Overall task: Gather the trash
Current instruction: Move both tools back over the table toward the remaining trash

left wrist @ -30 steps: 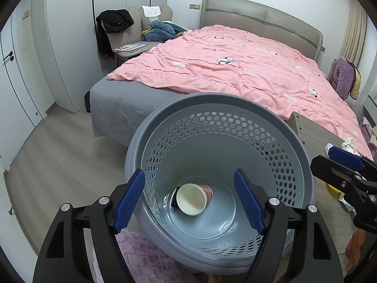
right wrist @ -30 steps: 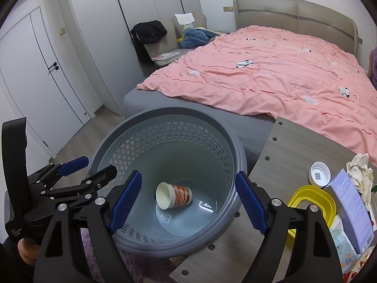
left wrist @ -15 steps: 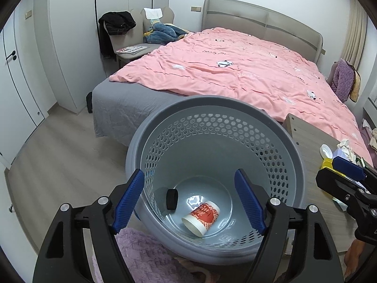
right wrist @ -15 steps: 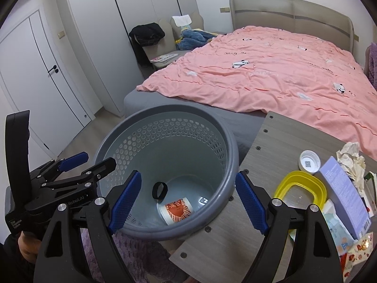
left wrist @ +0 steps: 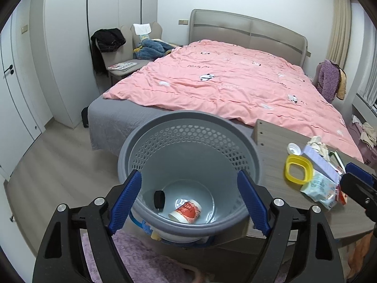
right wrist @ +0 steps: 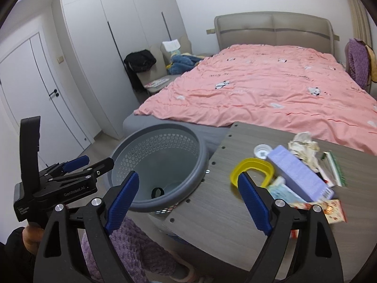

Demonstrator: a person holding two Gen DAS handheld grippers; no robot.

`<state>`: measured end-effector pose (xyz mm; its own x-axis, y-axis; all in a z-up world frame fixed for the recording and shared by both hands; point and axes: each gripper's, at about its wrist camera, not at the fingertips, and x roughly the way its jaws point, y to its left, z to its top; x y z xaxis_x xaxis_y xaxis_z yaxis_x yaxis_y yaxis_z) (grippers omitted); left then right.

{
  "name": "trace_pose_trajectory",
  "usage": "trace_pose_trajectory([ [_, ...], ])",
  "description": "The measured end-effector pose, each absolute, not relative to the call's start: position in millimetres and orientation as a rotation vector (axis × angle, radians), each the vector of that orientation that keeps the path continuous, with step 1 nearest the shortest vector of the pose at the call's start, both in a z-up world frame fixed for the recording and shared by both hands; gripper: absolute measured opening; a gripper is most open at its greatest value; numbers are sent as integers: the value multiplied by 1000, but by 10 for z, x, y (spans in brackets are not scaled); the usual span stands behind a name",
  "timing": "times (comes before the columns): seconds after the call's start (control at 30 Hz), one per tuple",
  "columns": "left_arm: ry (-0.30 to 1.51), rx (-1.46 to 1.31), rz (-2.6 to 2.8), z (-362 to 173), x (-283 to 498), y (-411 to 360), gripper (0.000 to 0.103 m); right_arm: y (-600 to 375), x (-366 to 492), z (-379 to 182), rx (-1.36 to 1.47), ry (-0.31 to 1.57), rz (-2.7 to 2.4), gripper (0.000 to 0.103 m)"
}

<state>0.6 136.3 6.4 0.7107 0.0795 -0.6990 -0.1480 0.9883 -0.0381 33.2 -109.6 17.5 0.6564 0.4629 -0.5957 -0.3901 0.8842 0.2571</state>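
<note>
A grey perforated trash basket (left wrist: 188, 127) stands by the left edge of a wooden table (right wrist: 212, 212); it also shows in the right wrist view (right wrist: 162, 132). Inside lie a red-and-white paper cup (left wrist: 186, 214) and a small black ring (left wrist: 159, 199). My left gripper (left wrist: 189, 199) is open and empty over the basket's near rim. My right gripper (right wrist: 188, 198) is open and empty above the table's left part. On the table lie a yellow ring lid (right wrist: 252, 173), a white cap (right wrist: 262, 151), a purple box (right wrist: 299, 173), crumpled paper (right wrist: 304, 145) and wrappers (right wrist: 329, 210).
A bed with a pink duvet (left wrist: 223, 82) fills the space beyond basket and table. A chair with clothes (left wrist: 113, 47) stands by white wardrobes (left wrist: 70, 47) at the left. A purple rug (right wrist: 132, 243) lies on the floor below the grippers.
Both grippers pulled back and swung right, bringing the table's trash into view. The cup rolled inside the basket and now lies with its red side up beside the black ring.
</note>
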Motion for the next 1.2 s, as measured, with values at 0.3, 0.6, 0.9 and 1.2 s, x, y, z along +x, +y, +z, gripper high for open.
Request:
trace_pose_trajectory([
  [0.3, 772, -61, 16, 121, -13, 909, 80, -1898, 77, 283, 158, 630, 289, 89],
  [0.6, 793, -13, -117, -6, 206, 417, 80, -2484, 184, 4, 213, 679, 98, 89],
  [0.9, 842, 15, -198, -193, 315, -110, 80, -2728, 156, -219, 233, 744, 99, 89],
  [1.2, 834, 19, -94, -215, 447, -95, 80, -2411, 332, -403, 218, 802, 177, 89],
])
